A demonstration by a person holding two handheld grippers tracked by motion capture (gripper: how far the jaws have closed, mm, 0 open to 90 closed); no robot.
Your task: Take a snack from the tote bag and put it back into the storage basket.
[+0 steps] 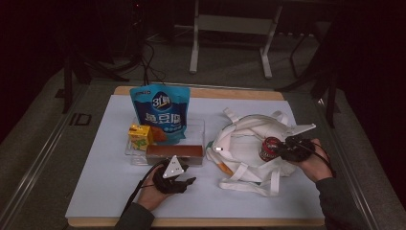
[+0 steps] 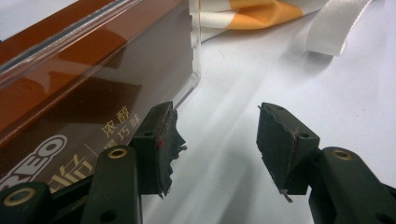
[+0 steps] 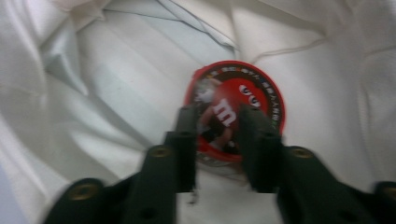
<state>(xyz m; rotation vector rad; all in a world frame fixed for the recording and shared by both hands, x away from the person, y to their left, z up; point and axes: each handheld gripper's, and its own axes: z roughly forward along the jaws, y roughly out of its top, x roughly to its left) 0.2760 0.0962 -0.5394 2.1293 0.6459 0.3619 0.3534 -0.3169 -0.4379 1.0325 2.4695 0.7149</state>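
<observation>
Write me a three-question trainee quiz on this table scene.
1. True or false: the left hand-held gripper has something between its jaws.
2. Which item is at the right hand-held gripper: A) the yellow juice carton, B) the red M&M's tub, C) the blue snack pouch?
3. Fill in: the M&M's tub sits over the white ____ bag.

Key: 1 false; 2 B; 3 cloth.

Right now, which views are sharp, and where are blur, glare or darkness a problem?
High view: dim, room dark beyond the table, glare spot on the white bag. Left gripper view: sharp, reflections on the clear tray. Right gripper view: blurred throughout, the red can smeared.
</observation>
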